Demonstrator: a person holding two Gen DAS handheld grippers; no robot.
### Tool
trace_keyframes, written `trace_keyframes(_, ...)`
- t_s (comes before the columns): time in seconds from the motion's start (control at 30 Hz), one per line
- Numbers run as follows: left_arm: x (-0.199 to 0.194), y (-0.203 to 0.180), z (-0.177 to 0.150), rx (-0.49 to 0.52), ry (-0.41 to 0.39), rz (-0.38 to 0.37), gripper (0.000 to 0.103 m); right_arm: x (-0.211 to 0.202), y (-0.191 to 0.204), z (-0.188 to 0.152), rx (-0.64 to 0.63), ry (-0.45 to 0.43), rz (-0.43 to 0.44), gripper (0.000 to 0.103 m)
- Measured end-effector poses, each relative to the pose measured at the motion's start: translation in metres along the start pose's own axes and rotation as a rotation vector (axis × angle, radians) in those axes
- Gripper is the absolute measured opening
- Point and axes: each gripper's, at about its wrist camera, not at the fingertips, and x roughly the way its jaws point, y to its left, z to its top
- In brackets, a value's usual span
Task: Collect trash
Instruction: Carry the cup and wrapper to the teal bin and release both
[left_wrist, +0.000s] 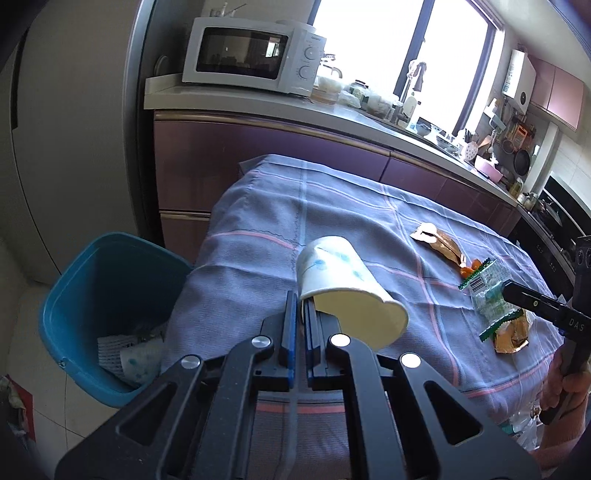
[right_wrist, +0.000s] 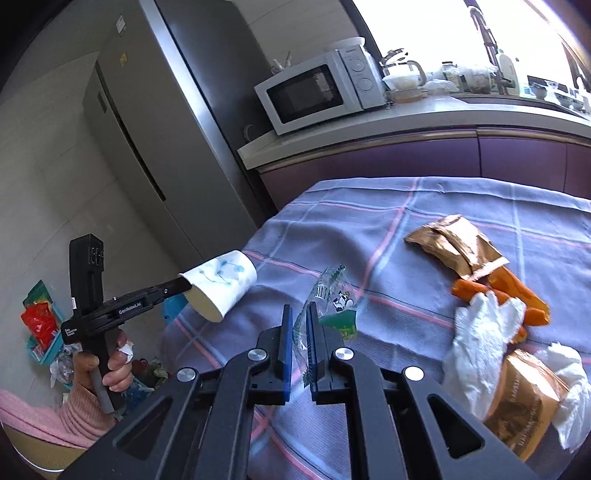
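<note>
Blue-padded fingers (left_wrist: 291, 325) of the left tool (left_wrist: 300, 312) sit nearest the left wrist camera, clamped on the rim of a white paper cup with a pale blue flower print (left_wrist: 343, 280). That cup is tipped on its side, its cream inside facing the lens, held above the left edge of the desk covered with a grey-blue checked cloth (left_wrist: 332, 206). Below and to the left stands a teal plastic waste bin (left_wrist: 74, 291) on the floor, with crumpled paper already lying in it.

From the right wrist view, the right tool (right_wrist: 300, 314) is pinched shut on a clear plastic wrapper with green edges (right_wrist: 332, 299), which rises from between its pads above the cloth. Farther right on the desk lie a gold foil packet (right_wrist: 454, 247), orange peel pieces (right_wrist: 517, 291) touching it, a crumpled white paper towel (right_wrist: 480, 339) and a second gold foil packet (right_wrist: 524, 402) partly under the towel. A white microwave oven (right_wrist: 317, 92) stands on the kitchen counter behind, beside a grey refrigerator (right_wrist: 147, 122).
</note>
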Motion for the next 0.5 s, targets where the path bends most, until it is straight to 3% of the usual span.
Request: trace_keyframes(0.5,-0.025,0.064,-0.010,-0.108,-0.036,0.062,0.004,0.076,0.072,0.038,-0.125,0.073,0.197,0.006)
